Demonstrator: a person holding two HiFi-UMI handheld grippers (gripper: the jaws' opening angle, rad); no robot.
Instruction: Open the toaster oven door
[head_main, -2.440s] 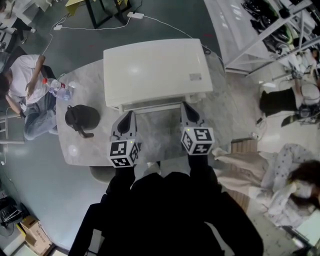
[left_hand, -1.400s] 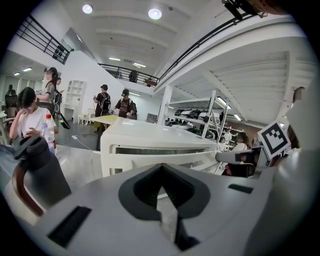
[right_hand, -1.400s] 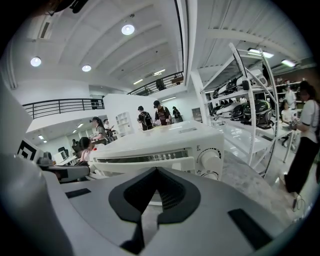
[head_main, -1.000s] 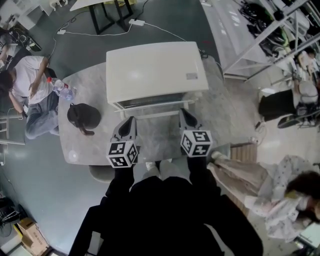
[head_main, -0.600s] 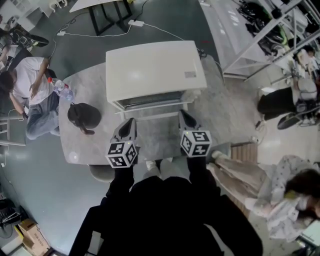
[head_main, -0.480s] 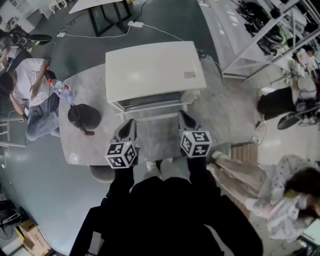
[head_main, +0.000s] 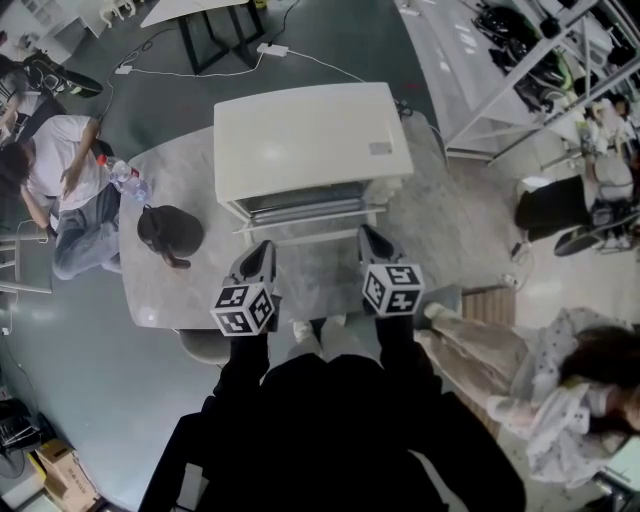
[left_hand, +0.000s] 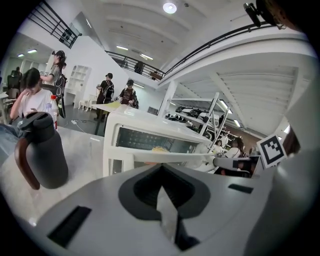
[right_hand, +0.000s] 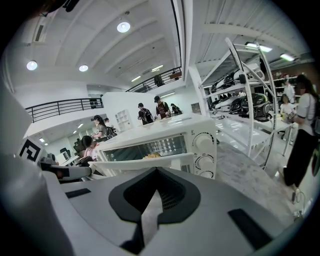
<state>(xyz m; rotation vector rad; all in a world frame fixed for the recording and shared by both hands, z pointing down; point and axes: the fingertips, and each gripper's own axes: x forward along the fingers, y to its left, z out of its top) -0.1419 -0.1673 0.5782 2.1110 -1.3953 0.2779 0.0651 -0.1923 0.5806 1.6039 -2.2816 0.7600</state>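
Both grippers are closed w/ nothing btwn the jaws: your L gripper (head_main: 262, 246) and R gripper (head_main: 368, 233) each show jaw tips pressed together in their own views. They sit side by side over the grey marble-look tabletop (head_main: 190, 290), noses pointing at 12 o'clock.

Dead ahead at 12 stands the white box-shaped toaster oven (head_main: 310, 140), mid-table, front face toward you. Its glass-fronted door (head_main: 303, 203) looks tipped out a little at the top, i.e. partly open, not down flat. The long white handle bar (left_hand: 170, 156) runs 9-to-3 across the door's top edge, just beyond and above both jaw tips; can't tell if either tip touches it. L gripper fronts the bar's 9 o'clock end and R gripper the 3 o'clock end, so both are about equally near. My read of the next move: the bar must come toward 6 and down, hinge along the bottom.

Around you:
- Dark rounded jug w/ brown handle (head_main: 168, 232) sits at approx. 10 o'clock of L gripper, well apart from the door's swing.
- Clear plastic water bottle w/ red cap (head_main: 122, 178) stands beyond it, near the table edge.
- Round white dials (right_hand: 204, 145) are at 1 o'clock of R gripper, beside the door.
- Seated person in white top (head_main: 55, 160) is off at 9, by the table's far-left edge.

Nothing stands btwn door and you but the grippers, so keep them out from under it.
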